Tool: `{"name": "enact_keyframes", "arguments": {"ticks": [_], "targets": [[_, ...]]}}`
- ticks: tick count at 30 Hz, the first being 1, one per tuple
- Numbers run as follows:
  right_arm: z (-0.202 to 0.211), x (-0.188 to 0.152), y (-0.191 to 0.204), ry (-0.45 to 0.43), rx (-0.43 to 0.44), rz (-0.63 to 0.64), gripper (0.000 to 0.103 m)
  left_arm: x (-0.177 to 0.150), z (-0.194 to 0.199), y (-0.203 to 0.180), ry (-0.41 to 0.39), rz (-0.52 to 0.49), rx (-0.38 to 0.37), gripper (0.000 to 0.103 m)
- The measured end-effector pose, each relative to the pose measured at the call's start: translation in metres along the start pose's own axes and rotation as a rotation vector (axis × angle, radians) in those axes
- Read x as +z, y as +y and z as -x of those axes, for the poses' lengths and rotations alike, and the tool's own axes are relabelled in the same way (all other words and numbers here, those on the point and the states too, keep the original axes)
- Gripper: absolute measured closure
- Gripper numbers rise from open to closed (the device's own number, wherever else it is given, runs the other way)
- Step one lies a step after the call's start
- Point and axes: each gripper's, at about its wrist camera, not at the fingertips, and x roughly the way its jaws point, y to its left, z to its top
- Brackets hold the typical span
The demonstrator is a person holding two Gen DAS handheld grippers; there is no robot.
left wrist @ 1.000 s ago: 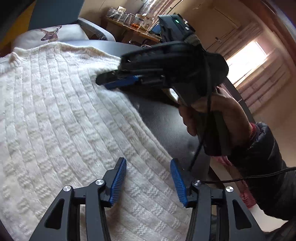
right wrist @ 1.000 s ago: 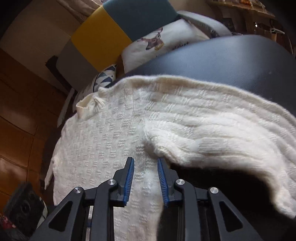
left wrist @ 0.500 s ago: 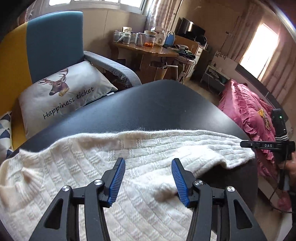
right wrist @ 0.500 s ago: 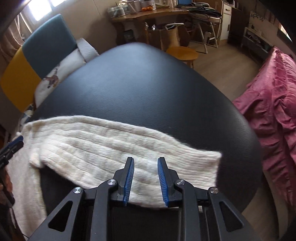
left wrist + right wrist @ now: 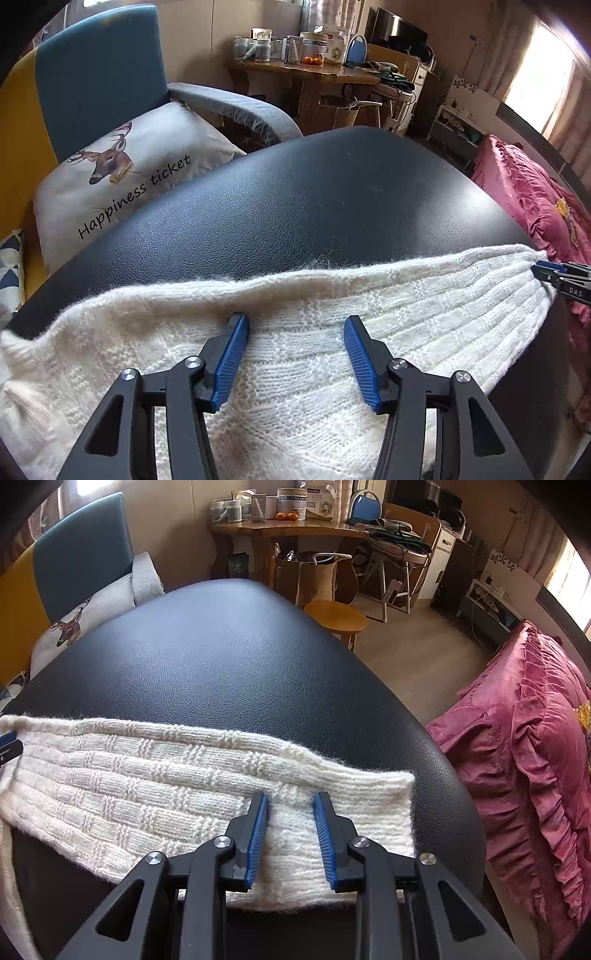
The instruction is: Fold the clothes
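Observation:
A cream knit sweater (image 5: 295,369) lies on the black leather table (image 5: 314,203). Its body fills the near left, and one sleeve (image 5: 147,775) stretches flat to the right, almost to the table's edge. My left gripper (image 5: 293,325) hangs open over the sweater near its far edge, nothing between its blue pads. My right gripper (image 5: 290,801) is shut on the sleeve close to the cuff, with a bunch of knit pinched between the pads. The right gripper's tip (image 5: 554,273) shows at the cuff end in the left wrist view.
A deer-print pillow (image 5: 129,177) lies on a blue and yellow armchair behind the table at left. Pink bedding (image 5: 535,738) is close to the table's right edge. A round wooden stool (image 5: 336,614) and a cluttered wooden desk (image 5: 306,74) stand beyond.
My right gripper has drawn the sleeve out from over the sweater's body to the right, laying it straight across the table. My left gripper has shifted to the sweater's far edge.

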Motion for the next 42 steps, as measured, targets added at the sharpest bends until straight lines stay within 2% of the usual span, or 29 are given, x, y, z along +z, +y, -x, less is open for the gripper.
{"name": "enact_keyframes", "arguments": {"ticks": [5, 7, 9, 12, 13, 15, 17, 20, 21, 22, 23, 24, 26, 27, 29, 32, 35, 37, 39, 42], "targets": [[0.019, 0.003, 0.063, -0.022, 0.172, 0.066, 0.076, -0.012, 0.040, 0.018, -0.049, 0.189, -0.102, 0.048], [0.027, 0.004, 0.088, -0.030, 0.241, 0.092, 0.076, -0.028, 0.067, 0.027, -0.086, 0.237, -0.106, 0.048], [0.034, 0.005, 0.113, -0.039, 0.310, 0.119, 0.069, -0.051, 0.092, 0.041, -0.103, 0.293, -0.113, 0.048], [0.045, 0.007, 0.151, -0.052, 0.414, 0.158, 0.069, -0.088, 0.123, 0.066, -0.116, 0.355, -0.049, 0.048], [0.049, 0.005, 0.176, -0.049, 0.457, 0.199, 0.069, -0.100, 0.133, 0.079, -0.121, 0.376, -0.021, 0.048], [0.058, -0.003, 0.247, -0.037, 0.543, 0.326, 0.069, -0.119, 0.151, 0.107, -0.136, 0.423, 0.039, 0.048], [0.070, -0.013, 0.316, -0.046, 0.589, 0.446, 0.069, -0.133, 0.164, 0.141, -0.147, 0.478, 0.096, 0.048], [0.078, -0.015, 0.397, -0.038, 0.628, 0.551, 0.069, -0.142, 0.182, 0.189, -0.167, 0.520, 0.191, 0.048], [0.076, -0.011, 0.415, -0.028, 0.618, 0.553, 0.069, -0.141, 0.185, 0.201, -0.165, 0.515, 0.205, 0.048], [0.071, -0.007, 0.428, -0.031, 0.584, 0.553, 0.069, -0.139, 0.188, 0.210, -0.164, 0.514, 0.176, 0.048], [0.067, -0.002, 0.437, -0.041, 0.538, 0.555, 0.069, -0.136, 0.191, 0.218, -0.163, 0.514, 0.141, 0.048], [0.062, 0.000, 0.442, -0.037, 0.521, 0.558, 0.069, -0.131, 0.192, 0.221, -0.167, 0.513, 0.073, 0.048], [0.054, 0.002, 0.446, -0.008, 0.531, 0.567, 0.069, -0.113, 0.187, 0.221, -0.167, 0.504, -0.051, 0.045], [0.050, 0.002, 0.445, -0.001, 0.524, 0.574, 0.069, -0.103, 0.182, 0.220, -0.166, 0.500, -0.088, 0.045], [0.042, -0.001, 0.440, 0.005, 0.499, 0.590, 0.069, -0.082, 0.159, 0.220, -0.131, 0.489, -0.123, 0.038], [0.031, -0.006, 0.427, 0.025, 0.508, 0.596, 0.069, -0.052, 0.120, 0.223, -0.059, 0.478, -0.174, 0.038], [0.021, -0.009, 0.420, 0.030, 0.536, 0.587, 0.069, -0.035, 0.081, 0.238, 0.019, 0.524, -0.175, 0.038], [0.021, -0.008, 0.417, 0.011, 0.567, 0.581, 0.069, -0.031, 0.067, 0.246, 0.043, 0.551, -0.168, 0.038], [0.021, -0.003, 0.419, -0.009, 0.584, 0.585, 0.069, -0.029, 0.064, 0.247, 0.032, 0.550, -0.217, 0.039], [0.017, -0.001, 0.426, -0.026, 0.544, 0.608, 0.069, -0.024, 0.060, 0.244, 0.027, 0.539, -0.298, 0.045]]}}
